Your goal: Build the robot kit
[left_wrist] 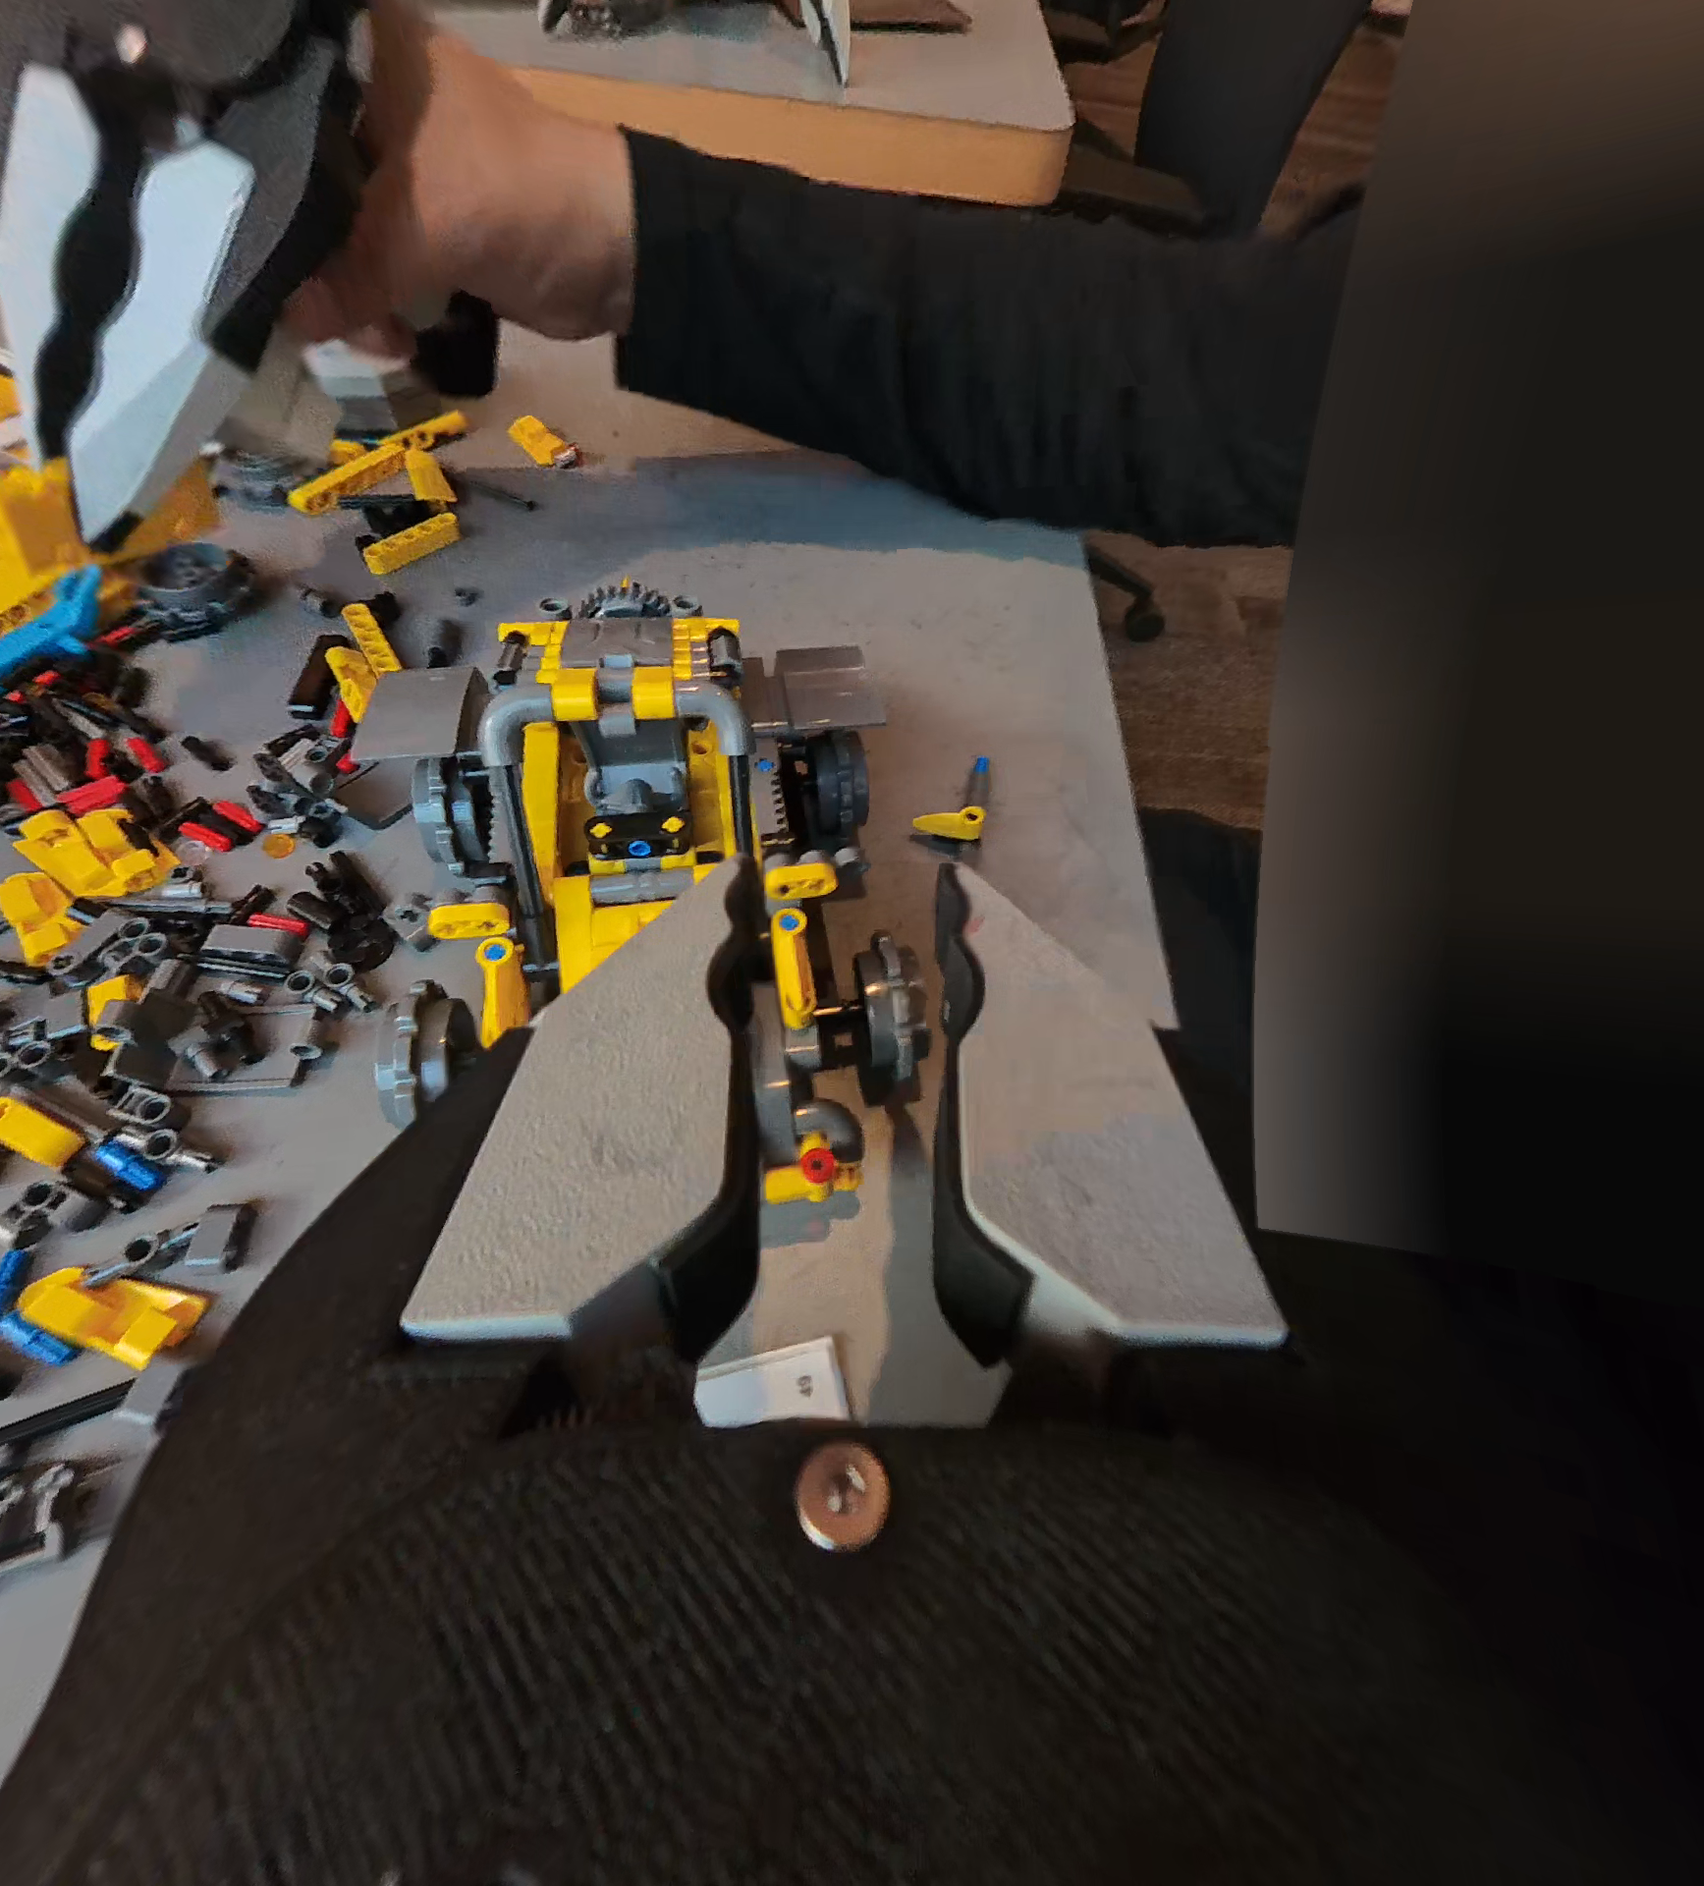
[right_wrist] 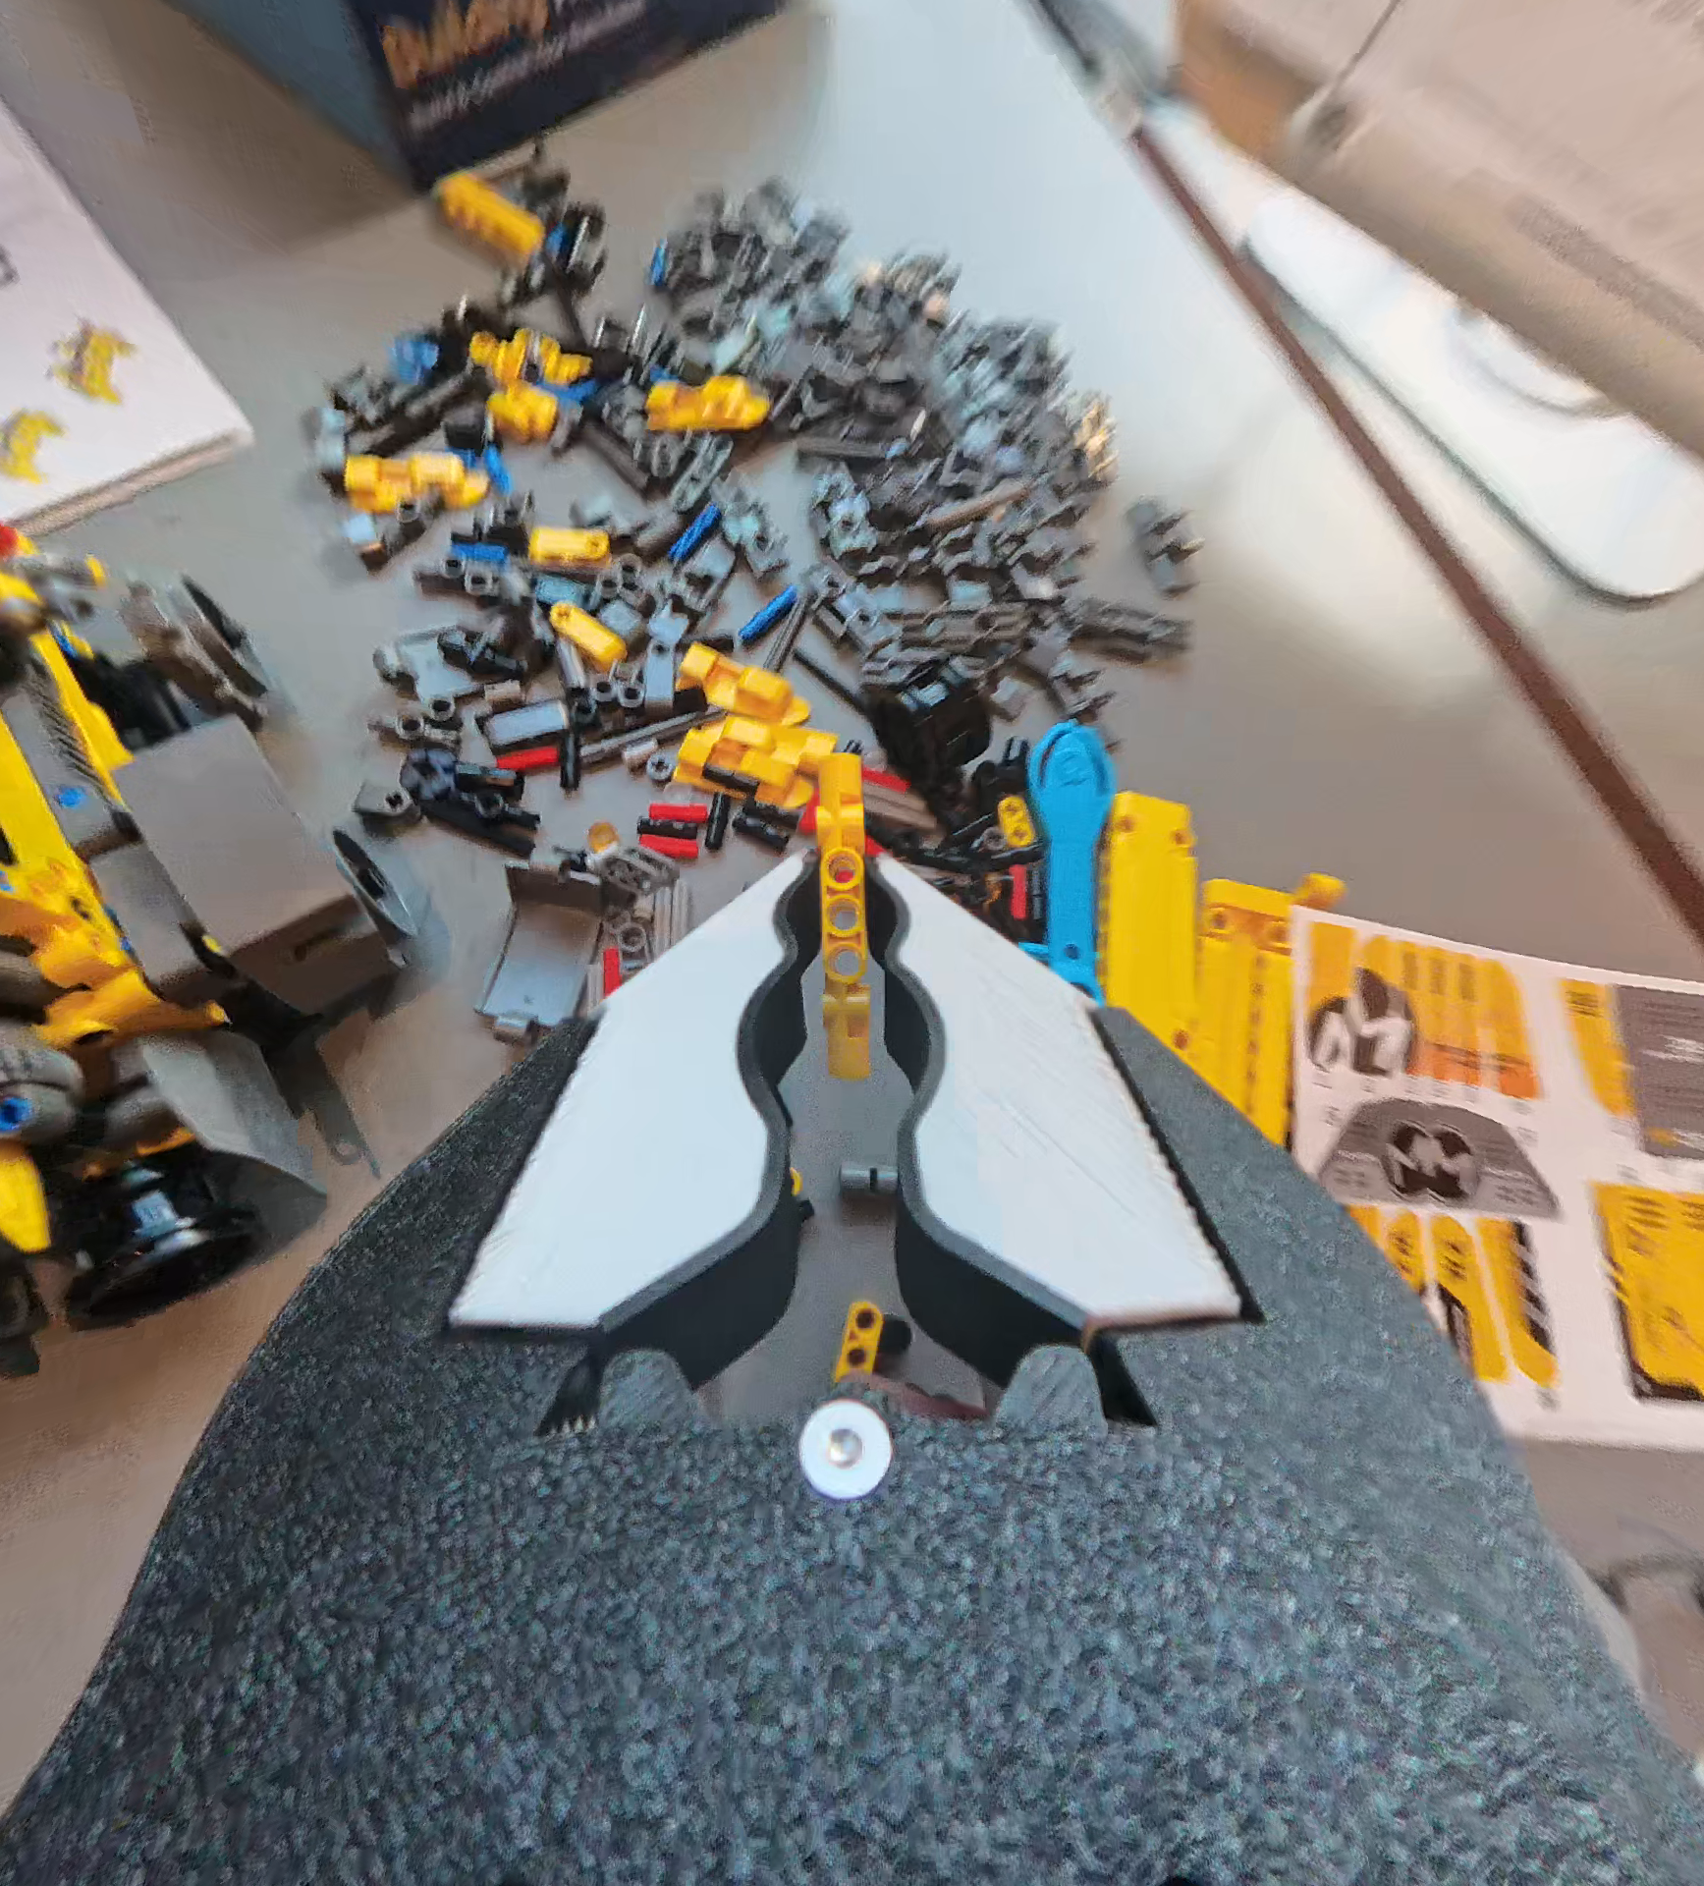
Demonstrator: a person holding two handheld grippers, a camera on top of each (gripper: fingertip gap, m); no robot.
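Presently my right gripper (right_wrist: 842,867) clenches a yellow beam (right_wrist: 842,919), seemingly above the loose parts (right_wrist: 725,572); my left gripper (left_wrist: 842,878) hangs released over the yellow vehicle model (left_wrist: 623,796).

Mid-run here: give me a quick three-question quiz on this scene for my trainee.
1. True or false: the right gripper is shut on a yellow beam.
2. What lies under the left gripper? A) the yellow vehicle model B) a blue tool C) a booklet
3. Fill in: the loose parts pile lies on the grey ____.

Key
1. True; the beam sits pinched between the fingertips.
2. A; its open jaws hover over the model's near end.
3. table
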